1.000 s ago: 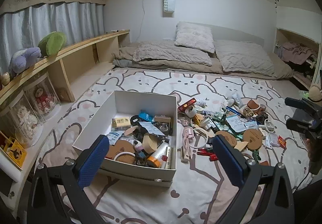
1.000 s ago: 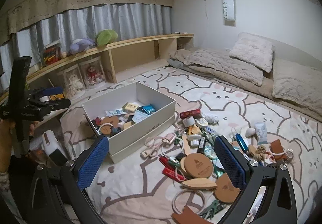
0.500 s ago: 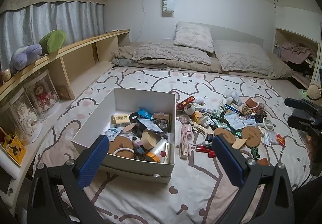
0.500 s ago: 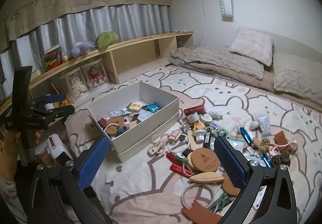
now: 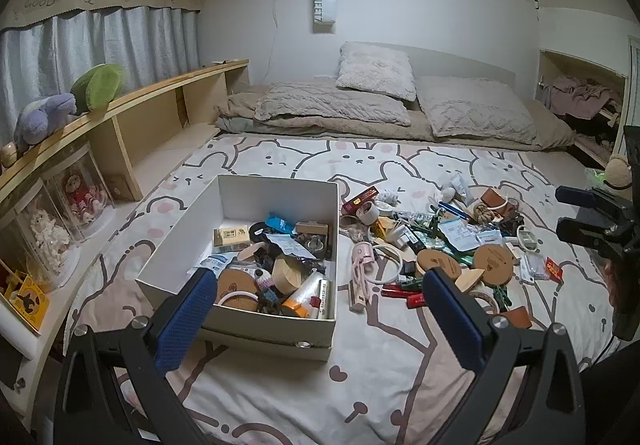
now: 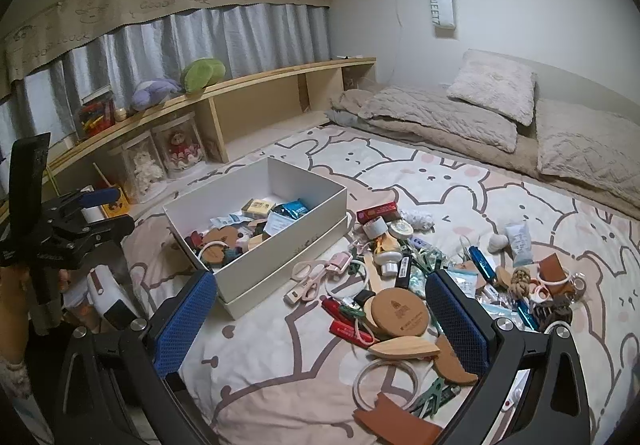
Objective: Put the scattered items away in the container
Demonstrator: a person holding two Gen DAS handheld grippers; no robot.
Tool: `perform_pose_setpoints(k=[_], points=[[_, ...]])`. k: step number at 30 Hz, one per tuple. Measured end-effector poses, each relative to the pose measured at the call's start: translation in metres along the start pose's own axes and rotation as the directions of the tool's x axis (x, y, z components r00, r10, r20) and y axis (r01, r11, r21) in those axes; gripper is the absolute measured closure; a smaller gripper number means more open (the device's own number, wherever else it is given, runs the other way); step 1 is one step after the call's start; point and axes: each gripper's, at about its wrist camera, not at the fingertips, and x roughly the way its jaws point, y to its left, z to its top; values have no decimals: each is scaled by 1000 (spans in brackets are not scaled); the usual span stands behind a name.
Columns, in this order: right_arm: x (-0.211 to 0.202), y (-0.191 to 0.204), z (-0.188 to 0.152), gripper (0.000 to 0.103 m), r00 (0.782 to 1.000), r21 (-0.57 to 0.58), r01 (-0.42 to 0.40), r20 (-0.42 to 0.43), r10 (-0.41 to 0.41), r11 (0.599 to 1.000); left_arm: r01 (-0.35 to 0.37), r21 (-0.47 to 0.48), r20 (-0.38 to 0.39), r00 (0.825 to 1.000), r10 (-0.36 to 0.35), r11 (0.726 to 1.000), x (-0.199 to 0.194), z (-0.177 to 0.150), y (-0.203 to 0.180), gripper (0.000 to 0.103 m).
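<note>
A white box (image 5: 272,325) sits on the bunny-print bedspread, part full of small items. To its right lies a scatter of things: round wooden coasters (image 5: 494,261), pink scissors (image 6: 316,273), red lighters (image 6: 348,329), a wooden leaf shape (image 6: 404,349), rings and packets. My left gripper (image 5: 320,309) hovers open and empty above the box's near edge. My right gripper (image 6: 320,317) hangs open and empty over the bedspread between the box (image 6: 288,257) and the scatter. Each gripper shows in the other's view: left gripper (image 6: 110,211), right gripper (image 5: 564,214).
A wooden shelf (image 5: 132,113) with plush toys and clear display jars runs along the left wall. Pillows (image 5: 376,69) and folded quilts lie at the far end. A white device (image 6: 108,293) rests left of the box, and a hand (image 6: 16,285) holds the left gripper.
Both views have drawn back and up a little, so the box and scatter look slightly farther away. Both grippers have stayed open and empty.
</note>
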Motion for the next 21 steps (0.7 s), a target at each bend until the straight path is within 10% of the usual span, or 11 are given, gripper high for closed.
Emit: perform_pose_setpoints(k=[21], points=[[4,5,-2,0,1000,-18,6,-15,-7,1000,-15,15,17,1000,15,1000,0,-6,1,0]])
